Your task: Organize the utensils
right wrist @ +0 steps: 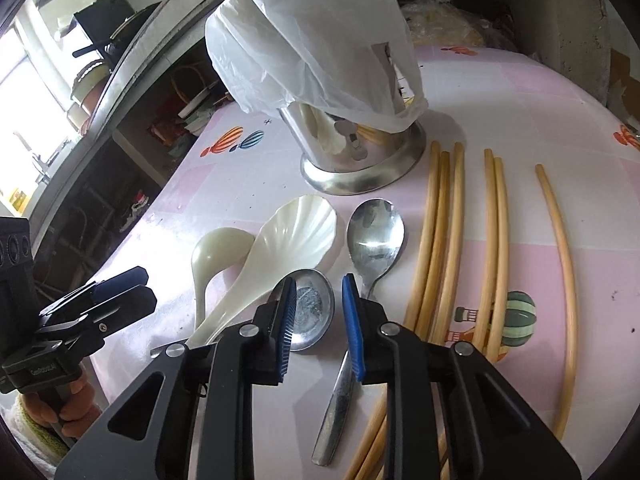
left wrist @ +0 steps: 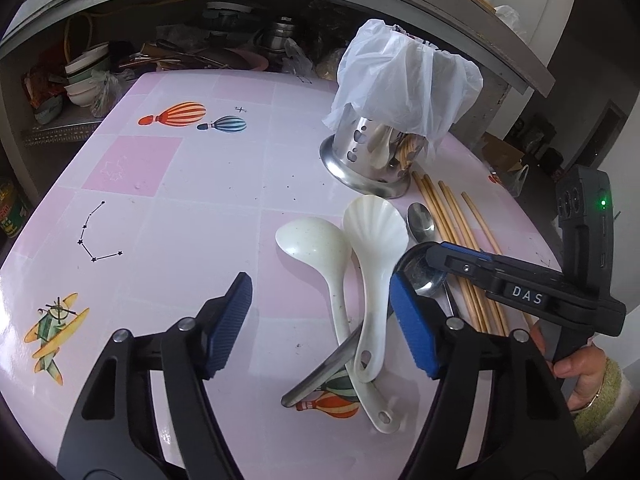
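On the pink counter (right wrist: 500, 92), at the middle of the right wrist view, two steel spoons lie side by side: the small steel spoon (right wrist: 314, 310) with its bowl just behind the blue pads, and the long steel spoon (right wrist: 374, 240) to its right, its handle running toward the lower edge. The right hand-held gripper (right wrist: 319, 330) has its jaws narrowed but not pressed together; the small spoon's bowl sits partly between the pads, and no pad can be seen pressing on it. Left of the spoons lie a shell-shaped white scoop (right wrist: 298, 226) and a plain white ladle (right wrist: 218, 250), handles crossing. At right, six bamboo chopsticks (right wrist: 456, 216) lie roughly parallel. Behind them all, at upper centre, stands a steel utensil holder (right wrist: 360, 160) draped with a white plastic bag (right wrist: 308, 40).

Only the left wrist view shows the left hand-held gripper (left wrist: 324, 320) from behind, its jaws spread wide above bare counter beside the ladle handle, holding nothing; the right tool crosses its right edge, gripped by a hand (left wrist: 580, 372) in a pale knitted sleeve.

Hot-air balloons, a small plane and star outlines are printed on the tablecloth. That view also shows, at upper left, a cluttered shelf (left wrist: 120, 68) of stacked bowls and pots behind the counter.
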`<state>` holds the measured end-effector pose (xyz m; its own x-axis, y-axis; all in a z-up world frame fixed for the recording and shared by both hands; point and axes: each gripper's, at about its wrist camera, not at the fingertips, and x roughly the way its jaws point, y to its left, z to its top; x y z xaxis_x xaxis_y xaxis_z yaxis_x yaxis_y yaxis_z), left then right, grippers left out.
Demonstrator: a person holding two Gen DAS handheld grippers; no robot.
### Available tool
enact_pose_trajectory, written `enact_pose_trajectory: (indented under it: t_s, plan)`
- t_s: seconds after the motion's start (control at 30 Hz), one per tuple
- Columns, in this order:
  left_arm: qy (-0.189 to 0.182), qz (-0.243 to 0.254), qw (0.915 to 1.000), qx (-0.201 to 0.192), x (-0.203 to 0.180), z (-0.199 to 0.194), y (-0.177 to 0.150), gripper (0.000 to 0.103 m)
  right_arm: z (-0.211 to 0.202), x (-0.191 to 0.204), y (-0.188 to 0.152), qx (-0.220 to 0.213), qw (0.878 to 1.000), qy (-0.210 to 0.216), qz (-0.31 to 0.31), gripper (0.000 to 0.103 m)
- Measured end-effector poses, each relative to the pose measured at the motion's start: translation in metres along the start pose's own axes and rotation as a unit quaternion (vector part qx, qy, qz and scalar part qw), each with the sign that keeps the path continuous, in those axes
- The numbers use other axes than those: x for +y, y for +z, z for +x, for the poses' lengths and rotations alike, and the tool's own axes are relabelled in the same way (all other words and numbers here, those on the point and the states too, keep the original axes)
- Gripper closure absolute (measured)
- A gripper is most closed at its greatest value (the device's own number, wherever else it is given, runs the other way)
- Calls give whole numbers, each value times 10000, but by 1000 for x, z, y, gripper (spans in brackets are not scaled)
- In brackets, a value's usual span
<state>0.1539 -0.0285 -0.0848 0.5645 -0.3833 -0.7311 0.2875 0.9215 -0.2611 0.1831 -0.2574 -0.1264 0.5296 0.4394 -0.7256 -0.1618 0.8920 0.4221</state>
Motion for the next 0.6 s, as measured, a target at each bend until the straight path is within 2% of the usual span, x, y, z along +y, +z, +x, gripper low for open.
enact_pose_trajectory:
  t_s: [0.07, 0.23, 0.47, 0.53, 0.6]
  plan:
    - [9, 2, 10000, 22, -1, 0, 0, 38, 5, -1, -1, 90, 10000, 34, 15, 92]
    - [18, 50, 9999, 86, -6, 3, 4, 39, 4, -6, -4, 94, 9998, 190, 12, 94]
    - [-32, 409, 9985, 363, -24, 20, 31, 39, -15, -18, -9, 87, 9999, -18, -92, 95]
    - [13, 527, 9974, 491, -30, 32, 40, 29, -21, -21, -11, 56, 9999, -73, -92, 95]
    - [67, 618, 9960, 639, -38, 46, 50, 28, -24, -23, -13, 25, 9999, -96, -79, 95]
